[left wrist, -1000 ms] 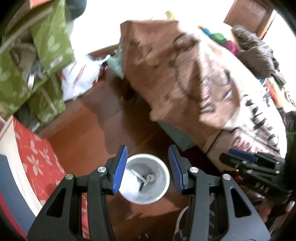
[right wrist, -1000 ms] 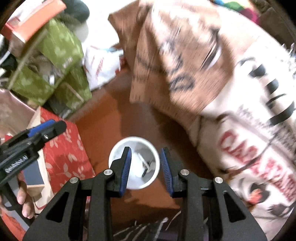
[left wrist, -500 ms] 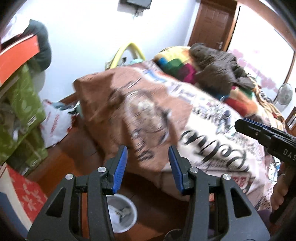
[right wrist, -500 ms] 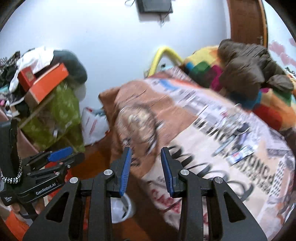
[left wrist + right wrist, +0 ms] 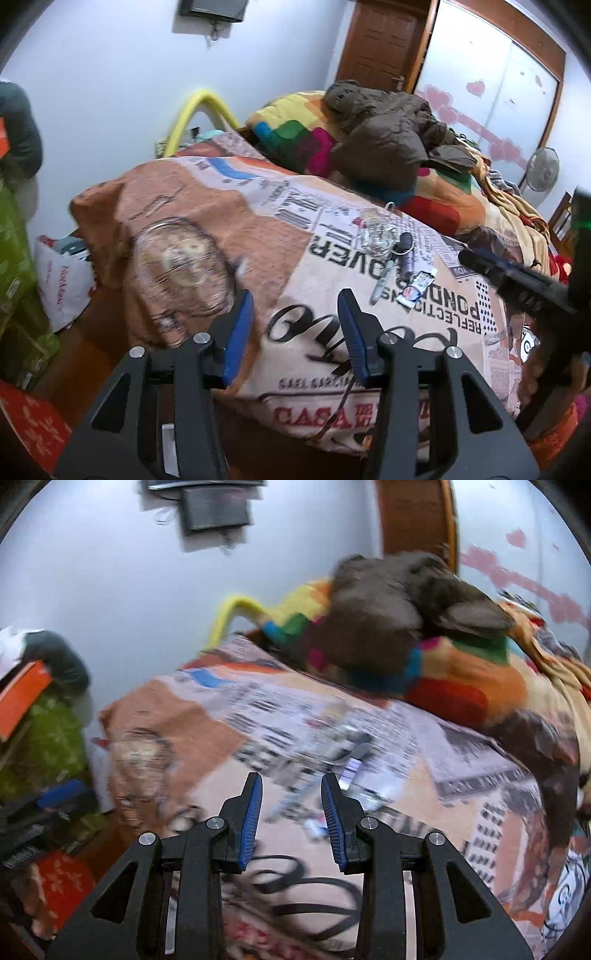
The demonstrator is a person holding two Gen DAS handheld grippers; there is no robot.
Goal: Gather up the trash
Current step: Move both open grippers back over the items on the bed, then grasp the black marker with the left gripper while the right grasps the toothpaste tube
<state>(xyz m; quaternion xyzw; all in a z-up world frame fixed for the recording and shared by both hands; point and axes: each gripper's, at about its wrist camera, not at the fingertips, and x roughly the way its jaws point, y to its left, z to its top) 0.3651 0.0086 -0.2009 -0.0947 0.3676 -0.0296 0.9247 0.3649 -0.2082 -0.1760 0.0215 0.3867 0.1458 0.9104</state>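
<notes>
Two black, blue-padded grippers, left gripper (image 5: 295, 328) and right gripper (image 5: 291, 812), hover with jaws spread and empty above the newsprint-patterned bedspread (image 5: 229, 236), apparently lining up on small crumpled wrappers (image 5: 417, 286) lying mid-bed.

- My left gripper (image 5: 295, 314): two black plastic arms with triangular cut-outs, filling the lower part of the frame.
- Each arm carries silver round screws near its upper end.
- The fingers (image 5: 239, 332) are faced with ribbed blue pads.
- My right gripper (image 5: 291, 806): same build, black arms, silver screws, blue ribbed pads.
- At the right edge of the left view, my other gripper shows a black body with a blue strip.
</notes>
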